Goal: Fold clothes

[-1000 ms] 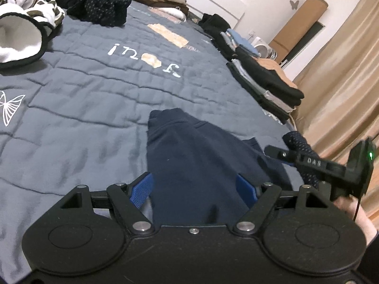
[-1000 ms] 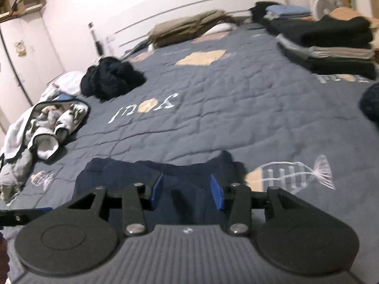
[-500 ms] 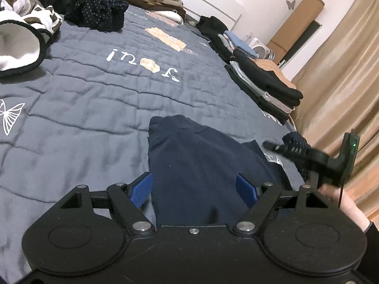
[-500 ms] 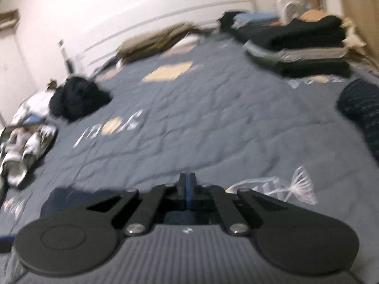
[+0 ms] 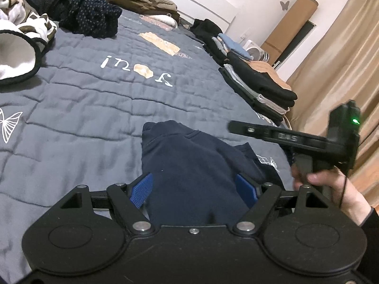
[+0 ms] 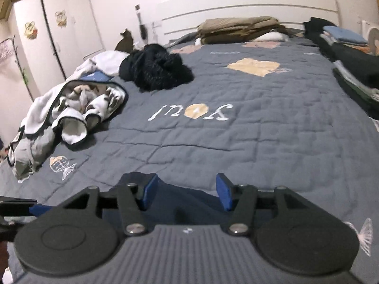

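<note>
Two grippers, one garment, and I see a few ways this fold could slip. From the left wrist view, my left gripper [image 5: 194,189] stands wide, its blue pads clear on either side of the navy garment [image 5: 196,165], which lies partly folded on the grey quilt [image 5: 94,108]. Nothing is pinched there, so if I close too high I would likely catch only the top layer and drag the fold apart. The right gripper [image 5: 239,126] hovers above the garment's right edge, held in a hand [image 5: 331,187] (its tips are turned edge-on, so I cannot read its gap here).

From the right wrist view, the right gripper [image 6: 187,193] has just been opening and now stands about half wide, with the navy cloth [image 6: 184,203] showing below and between the pads but not pressed by them. My worry is a skewed edge: a released fold on soft quilting can spring back. The folded stack [image 6: 355,71] sits well apart on the right.
</note>
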{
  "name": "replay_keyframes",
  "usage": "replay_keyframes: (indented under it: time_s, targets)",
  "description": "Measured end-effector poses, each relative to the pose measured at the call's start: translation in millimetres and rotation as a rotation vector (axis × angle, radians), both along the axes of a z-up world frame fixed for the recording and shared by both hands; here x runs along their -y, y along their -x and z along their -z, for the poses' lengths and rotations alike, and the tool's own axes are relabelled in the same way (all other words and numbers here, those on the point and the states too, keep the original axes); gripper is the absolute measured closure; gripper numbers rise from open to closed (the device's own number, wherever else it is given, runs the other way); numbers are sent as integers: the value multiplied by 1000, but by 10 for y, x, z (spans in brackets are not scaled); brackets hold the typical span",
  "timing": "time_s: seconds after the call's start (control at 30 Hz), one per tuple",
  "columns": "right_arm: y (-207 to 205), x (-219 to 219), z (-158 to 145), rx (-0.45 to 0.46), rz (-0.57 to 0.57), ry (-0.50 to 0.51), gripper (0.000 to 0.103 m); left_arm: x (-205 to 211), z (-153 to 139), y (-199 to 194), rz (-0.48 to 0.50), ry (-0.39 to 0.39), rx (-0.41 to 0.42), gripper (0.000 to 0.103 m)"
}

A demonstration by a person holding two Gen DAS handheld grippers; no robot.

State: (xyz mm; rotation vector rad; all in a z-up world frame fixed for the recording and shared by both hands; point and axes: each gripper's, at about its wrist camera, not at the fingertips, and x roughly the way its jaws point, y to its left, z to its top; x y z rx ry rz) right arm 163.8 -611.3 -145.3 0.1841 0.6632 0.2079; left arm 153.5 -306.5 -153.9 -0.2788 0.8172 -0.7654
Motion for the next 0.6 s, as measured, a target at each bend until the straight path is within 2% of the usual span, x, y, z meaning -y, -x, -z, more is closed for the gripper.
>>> replay_keyframes:
  time_s: [0.1,0.27,0.33,0.47,0.5,0.57,0.6]
  targets:
    - [-106,-103,75,-10,-58,-6,50,-5,15,-15,-1,-3,-4,27]
    - [-171,-249,241,3,-59,54,47,-27,24,-51,-19,0,-19,26]
    - [-221,-277,289,-28,-66,39,46,-28,23,-59,-23,2,-23,26]
    - [-234,-355,342,-11,-61,67,47,7,18,-35,-12,-3,-17,26]
    - [-251,-347,363,-17,-47,47,48,11,23,-31,-10,-5,-16,26]
    - [-286,-330,406,-29,-20,6,64,17,27,-27,-7,-7,-16,26]
    - [-311,-314,436,-57,-16,-23,80,15,31,-26,-8,-8,-16,26]
